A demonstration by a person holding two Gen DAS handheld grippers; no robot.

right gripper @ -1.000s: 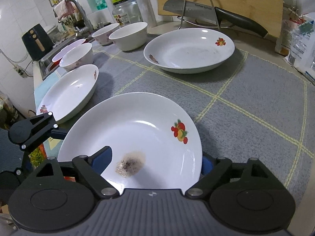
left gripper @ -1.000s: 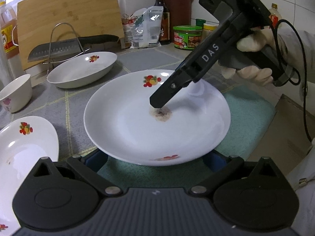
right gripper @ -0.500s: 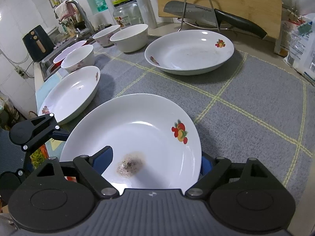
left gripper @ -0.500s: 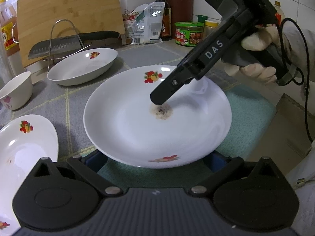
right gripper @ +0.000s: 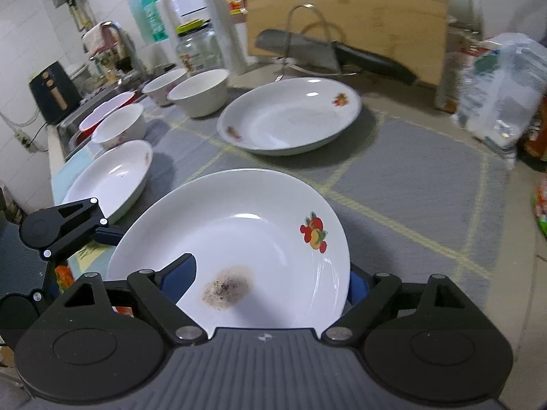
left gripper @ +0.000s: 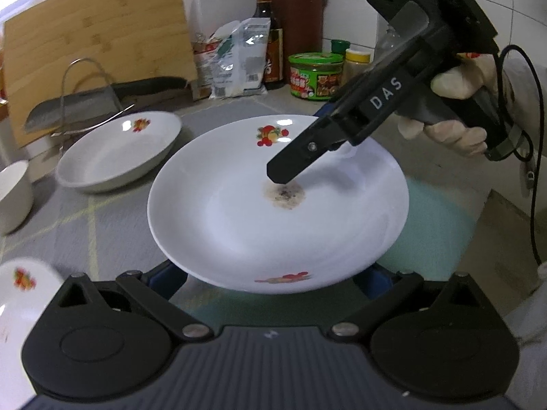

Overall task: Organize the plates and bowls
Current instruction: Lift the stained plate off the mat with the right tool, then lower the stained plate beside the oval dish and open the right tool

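Left wrist view, left to right: small plate cut off at the bottom-left edge, white bowl at the far left edge, then a deep plate on the grey mat in front of a cleaver on a wire rack, cutting board leaning behind. Center: stained plate, fruit print, brown stain mid-dish, lifted off the mat and tilted. Left gripper: its blue fingers sit wide apart, both under the plate's near rim, plate edge resting across them; no pinch visible. Right gripper comes in from upper right, gloved hand on the handle; one finger lies over the plate interior just by the stain, clamping the far rim. Right of the plate: teal cloth, green-lid jar, sauce bottle, bags behind. Right wrist view, left to right: left gripper at the left edge, touching the plate rim; oval plate just beyond it; bowls in a row toward the sink; stained plate center, the right gripper gripping its near rim, left blue finger on top of the dish, right finger at the outer edge below; deep plate well apart behind; plastic bag far right.
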